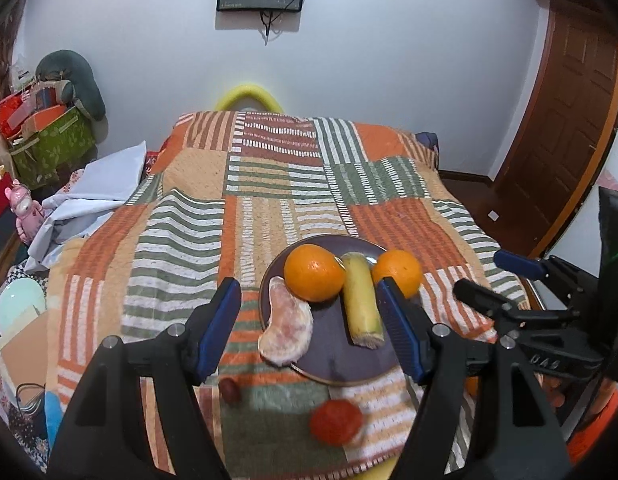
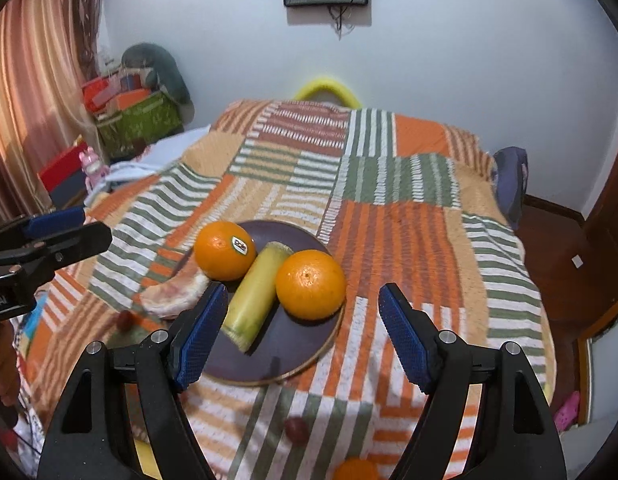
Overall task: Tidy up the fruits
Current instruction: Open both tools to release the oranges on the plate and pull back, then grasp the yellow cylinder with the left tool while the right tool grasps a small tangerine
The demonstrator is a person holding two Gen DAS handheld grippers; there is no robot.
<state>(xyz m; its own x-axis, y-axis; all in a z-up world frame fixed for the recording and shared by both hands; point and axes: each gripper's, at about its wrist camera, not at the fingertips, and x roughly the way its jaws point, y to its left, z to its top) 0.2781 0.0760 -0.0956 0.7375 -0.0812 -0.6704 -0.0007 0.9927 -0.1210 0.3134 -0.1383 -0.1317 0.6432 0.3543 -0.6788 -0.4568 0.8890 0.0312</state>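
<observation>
A dark purple plate [image 1: 333,352] [image 2: 293,344] sits on a striped quilt. On it lie two oranges [image 1: 315,272] [image 1: 399,272], a yellow-green stalk piece [image 1: 361,300] [image 2: 257,296] between them, and a peeled citrus segment [image 1: 287,328] [image 2: 169,296] hanging over the left rim. One orange [image 2: 225,250] bears a sticker; the other orange [image 2: 311,284] is plain. A red fruit [image 1: 336,422] and a small dark red fruit [image 1: 230,390] lie on the quilt in front of the plate. My left gripper [image 1: 309,292] [image 2: 91,226] and right gripper [image 2: 305,294] [image 1: 479,274] hover above the plate's near side, both open and holding nothing.
The striped quilt [image 1: 269,184] covers a bed that drops off at the right toward a wooden door [image 1: 569,120]. Another small red fruit [image 2: 296,428] and an orange fruit [image 2: 355,470] lie near the front edge. A green box [image 1: 53,144], cloth and clutter crowd the left side.
</observation>
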